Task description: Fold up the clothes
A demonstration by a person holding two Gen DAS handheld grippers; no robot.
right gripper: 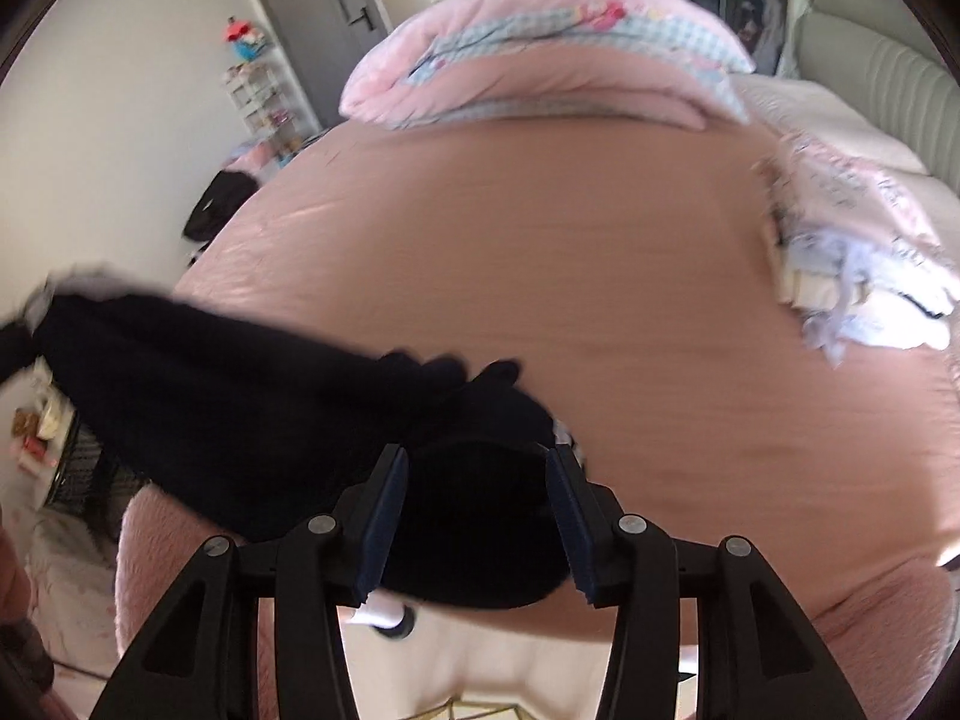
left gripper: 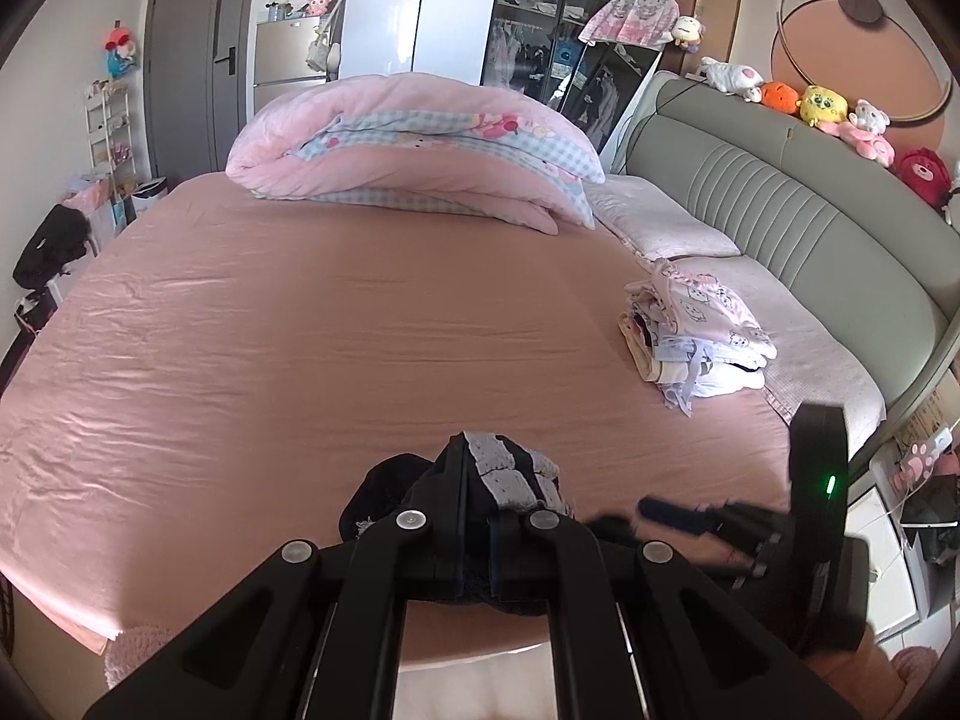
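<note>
The dark garment [left gripper: 420, 498] hangs bunched over the near edge of the bed [left gripper: 300, 330], well apart from the stack of folded clothes [left gripper: 696, 336] that sits by the headboard [left gripper: 780, 210]. The left gripper [left gripper: 465, 480] has its jaws pressed together and pinches a fold of the garment, with a grey-patterned band of the cloth showing just beside the jaw tips. The right gripper [right gripper: 477, 504] has its jaws spread; dark cloth lies between them, but the pads do not press on it, so it looks let go on that side. In the right wrist view the garment [right gripper: 240, 408] runs as a long dark strip from between those jaws off to the left, rising toward its grey end, which suggests its long axis lies roughly along the near edge of the bed, stretched from one hand to the other. That view is blurred, so the exact lie of the cloth is hard to tell. Judging from this, the left hand is the only one holding, and the right hand, just beside the loose end, is the nearer one to take a fresh grip before the garment can be spread flat on the bed for folding.
</note>
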